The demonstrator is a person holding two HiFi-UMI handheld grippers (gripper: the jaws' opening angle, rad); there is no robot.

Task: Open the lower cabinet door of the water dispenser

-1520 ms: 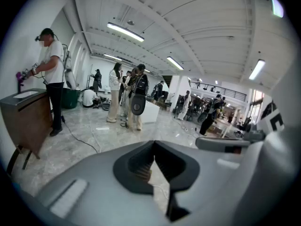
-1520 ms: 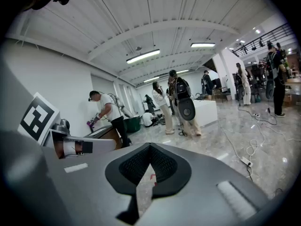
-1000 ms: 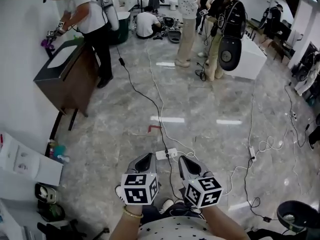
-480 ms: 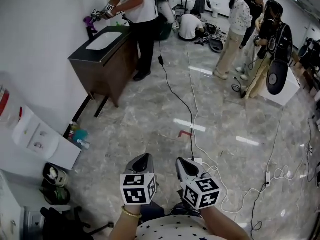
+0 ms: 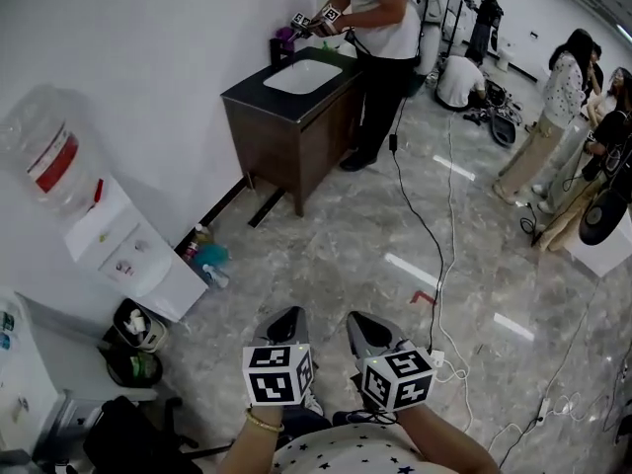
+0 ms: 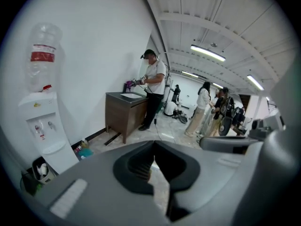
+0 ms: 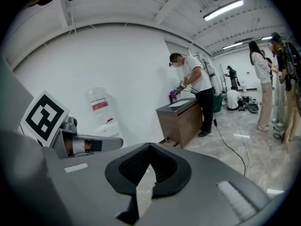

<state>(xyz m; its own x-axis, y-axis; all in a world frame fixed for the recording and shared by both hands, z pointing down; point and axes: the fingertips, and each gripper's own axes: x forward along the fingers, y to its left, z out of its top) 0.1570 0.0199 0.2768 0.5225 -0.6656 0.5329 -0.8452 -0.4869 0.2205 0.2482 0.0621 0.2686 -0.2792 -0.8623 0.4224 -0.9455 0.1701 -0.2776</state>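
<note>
The white water dispenser point(image 5: 128, 255) stands against the left wall with a clear bottle point(image 5: 44, 146) on top; its lower front point(image 5: 176, 286) faces the floor space. Both grippers hover low in the head view, well short of it and over the floor. My left gripper point(image 5: 287, 322) is shut with nothing in it, and so is my right gripper point(image 5: 363, 330). In the left gripper view the dispenser point(image 6: 43, 128) shows far left, beyond the left gripper point(image 6: 154, 146). In the right gripper view the dispenser point(image 7: 107, 125) is behind the other gripper's body, past the right gripper point(image 7: 150, 148).
Small bottles point(image 5: 202, 258) and a bin point(image 5: 135, 326) sit on the floor beside the dispenser. A brown sink cabinet point(image 5: 296, 117) with a person point(image 5: 380, 28) stands further along the wall. Cables point(image 5: 427, 235) cross the marble floor; several people point(image 5: 563, 117) stand at right.
The whole view has swung left: the water dispenser has come into sight at the left and the sink cabinet slid toward the centre. Both grippers keep side by side, shut.
</note>
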